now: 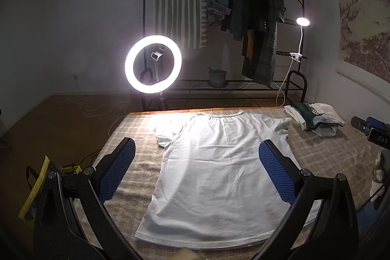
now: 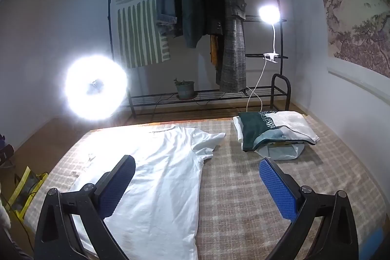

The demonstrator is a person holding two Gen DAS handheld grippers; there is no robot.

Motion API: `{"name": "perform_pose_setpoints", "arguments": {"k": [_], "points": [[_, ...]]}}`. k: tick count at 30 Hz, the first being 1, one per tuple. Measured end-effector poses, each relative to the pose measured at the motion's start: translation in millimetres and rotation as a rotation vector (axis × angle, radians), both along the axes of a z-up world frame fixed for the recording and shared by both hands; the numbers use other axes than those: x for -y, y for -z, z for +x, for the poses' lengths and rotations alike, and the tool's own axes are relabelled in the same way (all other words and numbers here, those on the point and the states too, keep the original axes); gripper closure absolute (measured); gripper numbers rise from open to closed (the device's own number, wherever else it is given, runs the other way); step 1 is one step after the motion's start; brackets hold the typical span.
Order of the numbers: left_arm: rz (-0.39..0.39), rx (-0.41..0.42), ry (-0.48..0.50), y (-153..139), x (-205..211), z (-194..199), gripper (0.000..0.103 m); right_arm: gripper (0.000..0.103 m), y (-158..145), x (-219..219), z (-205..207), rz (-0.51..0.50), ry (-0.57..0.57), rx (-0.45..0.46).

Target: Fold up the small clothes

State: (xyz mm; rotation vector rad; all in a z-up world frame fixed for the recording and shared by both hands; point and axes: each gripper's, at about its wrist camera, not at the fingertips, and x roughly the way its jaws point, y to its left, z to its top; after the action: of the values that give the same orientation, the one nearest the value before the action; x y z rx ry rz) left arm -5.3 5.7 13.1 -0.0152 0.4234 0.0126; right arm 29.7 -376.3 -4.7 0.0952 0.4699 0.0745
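A white T-shirt [image 1: 214, 169] lies spread flat on the checked cloth surface [image 1: 324, 157], collar at the far edge, hem nearest me. My left gripper [image 1: 197, 162] hovers open above the shirt's body, blue pads wide apart, nothing between them. In the right wrist view the same T-shirt [image 2: 158, 177] fills the left half, one sleeve pointing right. My right gripper [image 2: 197, 184] hangs open over the shirt's right edge and the bare cloth beside it. Part of the right gripper [image 1: 370, 129] shows at the right edge of the left wrist view.
A pile of folded clothes [image 2: 273, 129] sits at the far right of the checked surface [image 2: 243, 187]. A bright ring light [image 1: 153, 63] stands past the far edge. Behind it a clothes rack [image 1: 243, 16] holds coats, with a clip lamp [image 1: 302, 21] attached. A yellow-edged bag [image 1: 36, 189] lies left on the floor.
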Motion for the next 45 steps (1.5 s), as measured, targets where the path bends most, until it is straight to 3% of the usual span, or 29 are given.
{"name": "perform_pose_setpoints", "arguments": {"k": [45], "points": [[0.008, 0.005, -0.008, 0.2, -6.2, 0.1, 0.0, 0.0, 9.2, -3.2, 3.4, 0.022, -0.008, -0.012]]}}
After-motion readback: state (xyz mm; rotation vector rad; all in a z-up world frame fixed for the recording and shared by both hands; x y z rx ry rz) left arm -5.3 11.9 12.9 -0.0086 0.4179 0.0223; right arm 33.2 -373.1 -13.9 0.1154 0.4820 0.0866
